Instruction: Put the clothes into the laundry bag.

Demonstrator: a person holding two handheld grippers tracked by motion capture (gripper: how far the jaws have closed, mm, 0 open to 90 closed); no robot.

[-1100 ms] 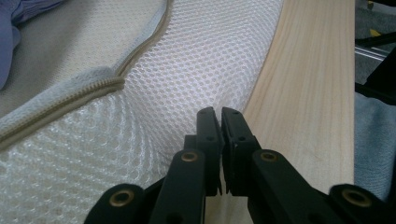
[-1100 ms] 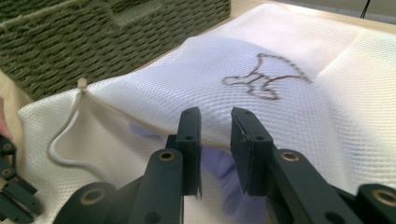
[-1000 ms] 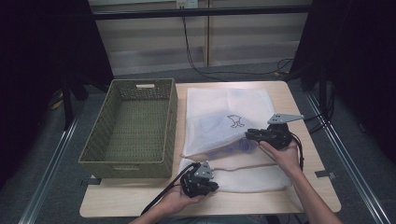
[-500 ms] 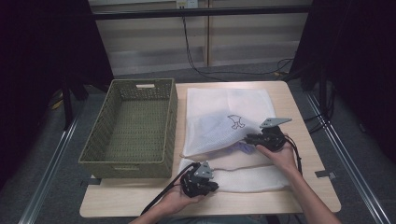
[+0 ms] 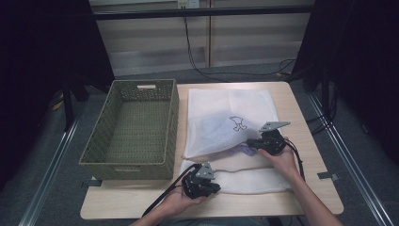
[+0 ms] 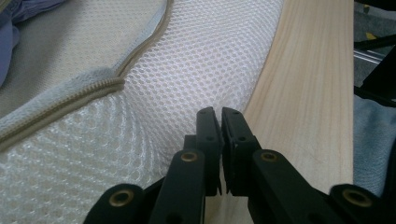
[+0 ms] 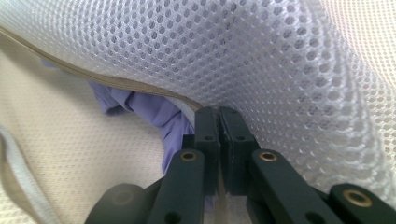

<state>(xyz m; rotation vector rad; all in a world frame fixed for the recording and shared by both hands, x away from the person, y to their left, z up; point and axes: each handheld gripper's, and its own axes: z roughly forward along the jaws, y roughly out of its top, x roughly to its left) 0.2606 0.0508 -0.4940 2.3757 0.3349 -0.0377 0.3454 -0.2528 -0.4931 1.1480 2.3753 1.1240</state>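
Beside the basket, the left gripper is pinching the mesh bag's near edge while the right gripper, having just closed, is clamping its upper zipper edge beside purple cloth; thin mesh may be slipping free.

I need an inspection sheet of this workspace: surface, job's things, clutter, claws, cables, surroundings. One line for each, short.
Surface: wooden table, mostly covered by the bag.
Job's things: white mesh bag with zipper edge, its mouth lifted; purple cloth just inside the mouth.
Clutter: empty green basket left of the bag.
Claws: left claw shut at the bag's near edge, on the mesh; right claw just closed on the bag's upper rim beside the cloth.
Cables: black cable trails from the left claw; another cable lies on the floor behind.
Surroundings: pale wall panels, dark curtains.
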